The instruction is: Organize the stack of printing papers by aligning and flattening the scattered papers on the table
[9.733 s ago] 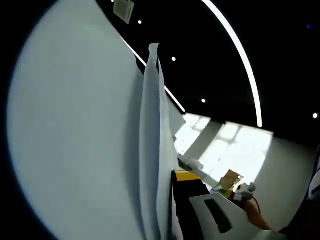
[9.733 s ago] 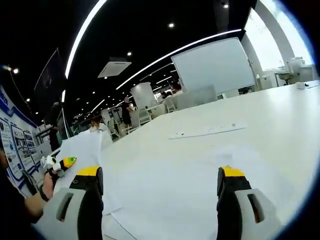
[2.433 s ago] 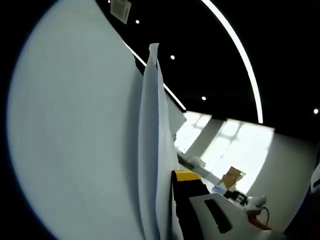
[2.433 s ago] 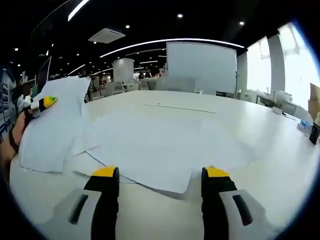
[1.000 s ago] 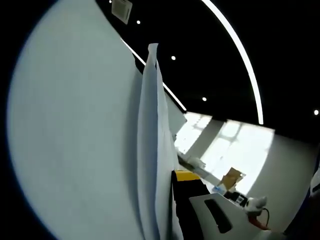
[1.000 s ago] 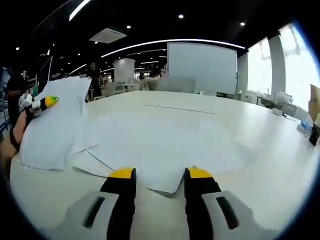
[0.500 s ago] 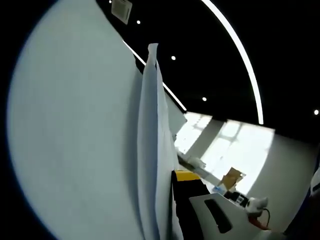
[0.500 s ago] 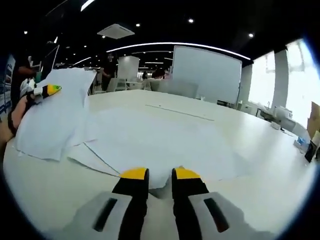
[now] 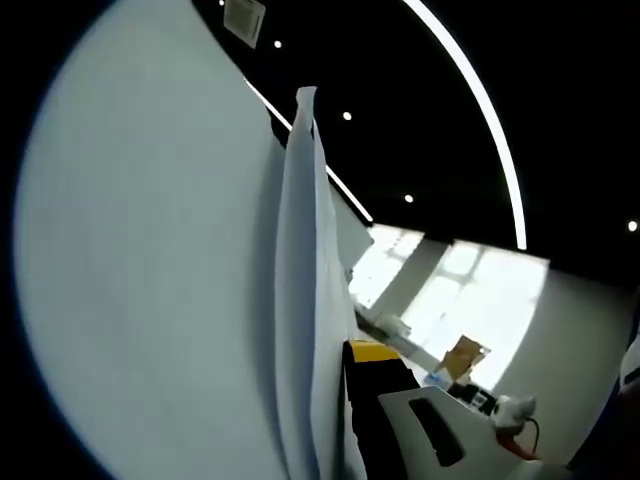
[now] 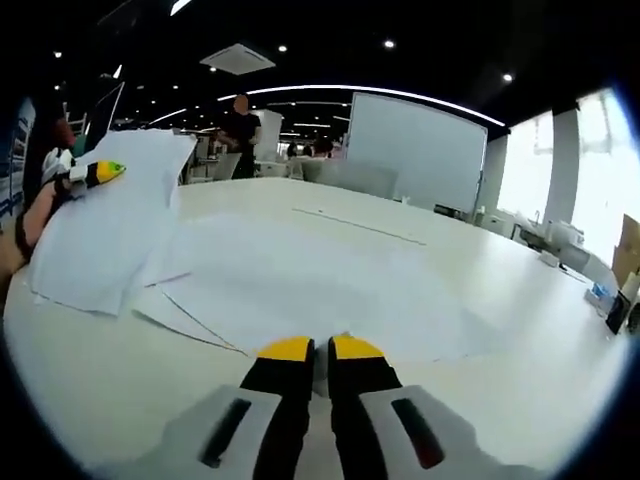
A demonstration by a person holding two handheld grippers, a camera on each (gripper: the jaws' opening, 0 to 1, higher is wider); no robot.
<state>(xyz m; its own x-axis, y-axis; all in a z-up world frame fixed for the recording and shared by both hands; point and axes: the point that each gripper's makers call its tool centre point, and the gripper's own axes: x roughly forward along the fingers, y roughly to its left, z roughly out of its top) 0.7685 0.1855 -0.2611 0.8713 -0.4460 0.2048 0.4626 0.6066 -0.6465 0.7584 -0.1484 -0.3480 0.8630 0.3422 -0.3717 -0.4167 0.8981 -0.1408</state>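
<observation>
Right hand-held gripper (image 10: 321,350) pinches the loose sheet's (image 10: 330,290) near corner; the left hand-held gripper (image 10: 100,172), leftward, clamps the lifted stack (image 10: 105,235).

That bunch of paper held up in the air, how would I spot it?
Start at the big white table in the right gripper view and follow its left edge. There the left hand-held gripper, yellow-tipped, holds the lifted papers. Unlike the flat sheets spread on the table, these hang down, raised.

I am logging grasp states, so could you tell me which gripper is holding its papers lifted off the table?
It is the left gripper: its bunch of sheets is lifted and hangs down, whereas the right gripper pinches the corner of papers lying flat on the table.
</observation>
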